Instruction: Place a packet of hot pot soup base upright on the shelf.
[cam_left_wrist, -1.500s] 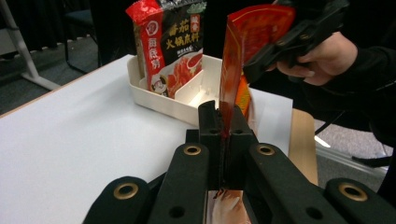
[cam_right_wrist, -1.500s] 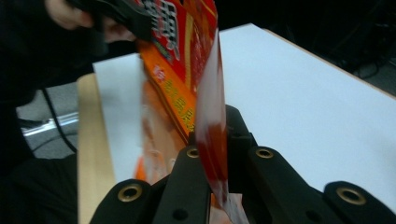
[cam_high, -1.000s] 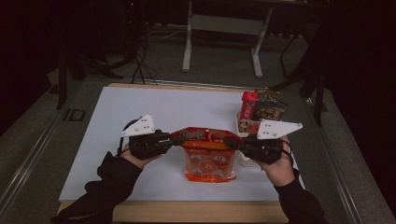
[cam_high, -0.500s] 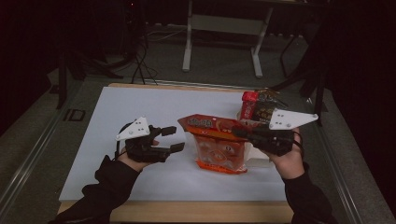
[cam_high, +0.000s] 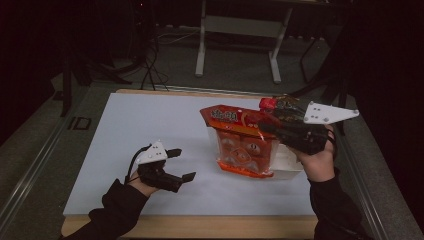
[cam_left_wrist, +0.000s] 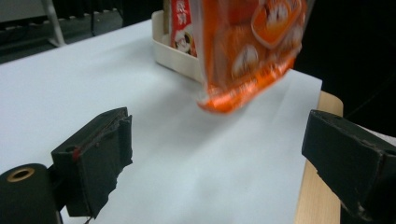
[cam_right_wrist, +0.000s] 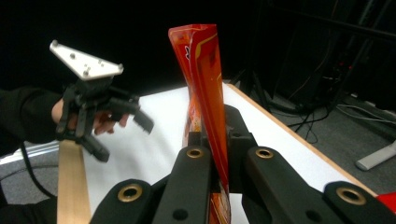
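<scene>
An orange snack bag (cam_high: 242, 142) hangs upright above the table, its lower edge just over the white sheet. My right gripper (cam_high: 266, 128) is shut on its upper right edge; in the right gripper view the jaws pinch the bag (cam_right_wrist: 205, 79) edge-on. My left gripper (cam_high: 181, 164) is low at the front left, open and holding nothing, well apart from the bag. In the left gripper view its own jaws stand wide apart, with the bag (cam_left_wrist: 252, 46) hanging ahead. The left gripper (cam_right_wrist: 122, 134) also shows open in the right gripper view.
A shallow white tray (cam_high: 289, 164) sits behind and right of the bag, with a red packet (cam_left_wrist: 180, 23) standing in it. More red packaging (cam_high: 268, 103) sits behind my right gripper. The white sheet (cam_high: 150, 120) ends at a wooden table edge (cam_high: 200, 225) in front.
My left gripper let go of the bag, opened and drew back to the front left. My right gripper lifted the bag to the right until it hangs upright.
</scene>
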